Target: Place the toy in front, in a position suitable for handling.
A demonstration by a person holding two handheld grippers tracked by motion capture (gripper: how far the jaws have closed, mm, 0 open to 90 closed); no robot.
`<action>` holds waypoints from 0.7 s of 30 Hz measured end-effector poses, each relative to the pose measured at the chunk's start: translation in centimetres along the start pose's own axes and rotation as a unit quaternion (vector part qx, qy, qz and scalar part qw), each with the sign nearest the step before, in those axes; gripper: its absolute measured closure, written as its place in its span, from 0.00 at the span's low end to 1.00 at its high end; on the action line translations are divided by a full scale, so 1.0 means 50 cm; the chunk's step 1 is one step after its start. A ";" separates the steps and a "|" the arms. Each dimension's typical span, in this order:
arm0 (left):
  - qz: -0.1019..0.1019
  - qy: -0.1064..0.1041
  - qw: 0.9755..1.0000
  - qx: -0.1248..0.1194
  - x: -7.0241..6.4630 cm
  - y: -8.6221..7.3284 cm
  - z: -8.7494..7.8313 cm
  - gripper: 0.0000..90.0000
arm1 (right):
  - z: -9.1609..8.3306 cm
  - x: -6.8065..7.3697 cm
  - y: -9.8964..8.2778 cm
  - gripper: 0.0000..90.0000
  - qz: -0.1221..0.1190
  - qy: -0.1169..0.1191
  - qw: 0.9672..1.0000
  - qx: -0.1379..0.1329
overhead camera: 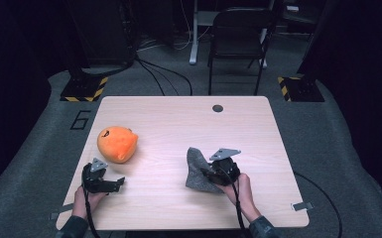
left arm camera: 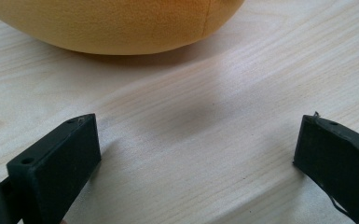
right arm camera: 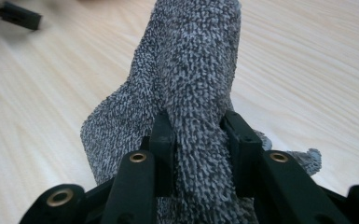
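My right gripper (right arm camera: 196, 140) has its fingers clenched on a fuzzy grey cloth (right arm camera: 191, 70), bunched and lifted partly off the surface (overhead camera: 178, 119). My left gripper (left arm camera: 196, 154) rests released, just beside the orange plush toy (overhead camera: 117, 144).

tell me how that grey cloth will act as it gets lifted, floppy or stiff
Probably floppy: the grey cloth bunches into a fold between the right gripper pads and drapes onto the table. Likely light for its size. Its fuzzy looped pile suggests it shouldn't slip easily.
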State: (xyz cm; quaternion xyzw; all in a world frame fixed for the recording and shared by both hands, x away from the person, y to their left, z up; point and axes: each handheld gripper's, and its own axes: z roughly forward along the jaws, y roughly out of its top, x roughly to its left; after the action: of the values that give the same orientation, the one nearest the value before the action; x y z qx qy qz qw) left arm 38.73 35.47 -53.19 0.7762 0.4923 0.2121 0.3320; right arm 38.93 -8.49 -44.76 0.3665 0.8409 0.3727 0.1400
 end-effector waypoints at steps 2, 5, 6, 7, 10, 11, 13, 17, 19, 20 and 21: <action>0.000 0.000 1.000 0.000 0.000 0.000 0.000 0.00 | -0.005 -0.016 -0.002 0.76 0.008 -0.007 1.000 -0.002; -0.001 -0.001 1.000 0.000 0.000 0.000 0.000 0.00 | -0.014 -0.037 -0.006 0.76 0.022 -0.016 1.000 -0.005; -0.001 -0.001 1.000 0.000 0.000 0.000 0.000 0.00 | -0.016 -0.045 -0.007 0.76 0.022 -0.022 0.999 -0.006; 0.000 0.000 1.000 0.000 0.000 0.000 0.000 0.00 | -0.020 -0.052 -0.008 0.76 0.027 -0.025 0.999 -0.007; 0.000 -0.002 1.000 0.001 0.000 0.000 0.000 0.00 | -0.029 -0.075 -0.013 0.76 0.042 -0.038 0.998 -0.011; 0.000 0.000 1.000 0.000 0.000 0.000 0.000 0.00 | -0.032 -0.085 -0.016 0.76 0.046 -0.043 0.998 -0.012; -0.001 0.000 1.000 0.000 0.000 0.000 0.000 0.00 | -0.037 -0.101 -0.021 0.76 0.059 -0.052 0.997 -0.012; 0.000 -0.001 1.000 0.002 0.000 0.000 0.000 0.00 | -0.051 -0.142 -0.036 0.76 0.084 -0.076 0.993 -0.015; 0.000 0.000 1.000 0.000 0.000 0.000 0.000 0.00 | -0.058 -0.160 -0.043 0.76 0.097 -0.085 0.991 -0.019; 0.000 -0.001 1.000 0.002 0.000 0.000 -0.001 0.00 | -0.061 -0.170 -0.047 0.76 0.100 -0.094 0.990 -0.021; 0.000 -0.001 1.000 0.000 0.000 0.000 0.000 0.00 | -0.063 -0.177 -0.050 0.76 0.105 -0.101 0.989 -0.022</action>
State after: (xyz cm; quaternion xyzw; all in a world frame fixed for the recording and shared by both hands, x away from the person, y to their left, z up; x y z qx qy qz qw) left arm 38.73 35.47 -53.20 0.7762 0.4924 0.2113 0.3324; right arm 42.16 -17.69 -44.77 0.4853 0.7709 0.3650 0.1920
